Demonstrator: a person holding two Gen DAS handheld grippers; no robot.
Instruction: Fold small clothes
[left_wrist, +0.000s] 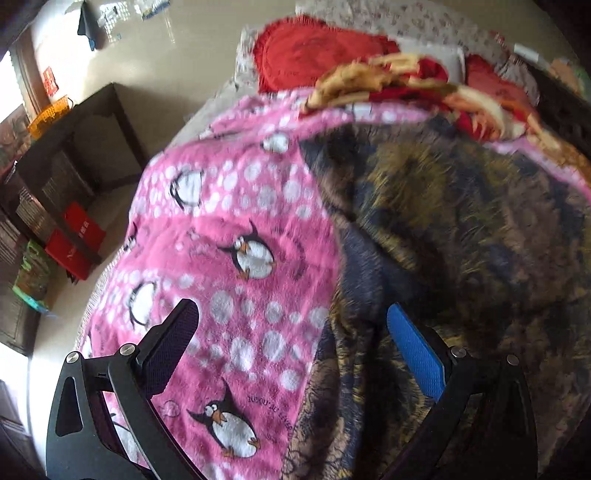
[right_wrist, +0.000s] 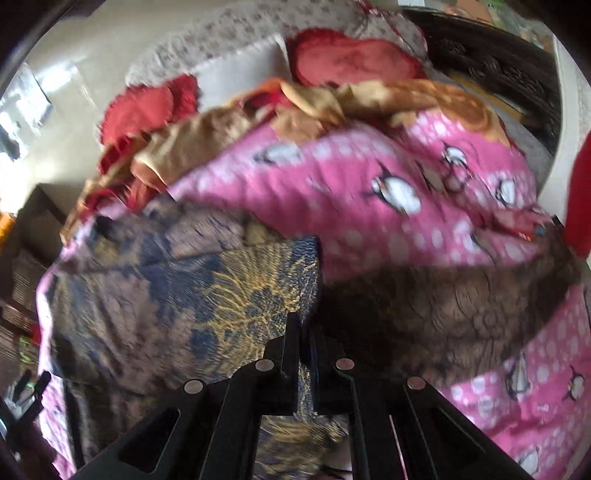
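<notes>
Right gripper (right_wrist: 304, 332) clamped on patterned garment (right_wrist: 192, 280) edge, for carrying a fold.
Left gripper (left_wrist: 291, 332) spread, empty, above pink blanket (left_wrist: 229, 236); free for smoothing.

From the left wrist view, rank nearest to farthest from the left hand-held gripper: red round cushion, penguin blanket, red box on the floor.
From the left hand-held gripper:
1. Penguin blanket, directly under the open jaws.
2. Red box, off to the left on the floor.
3. Red round cushion, at the far end of the bed.
</notes>
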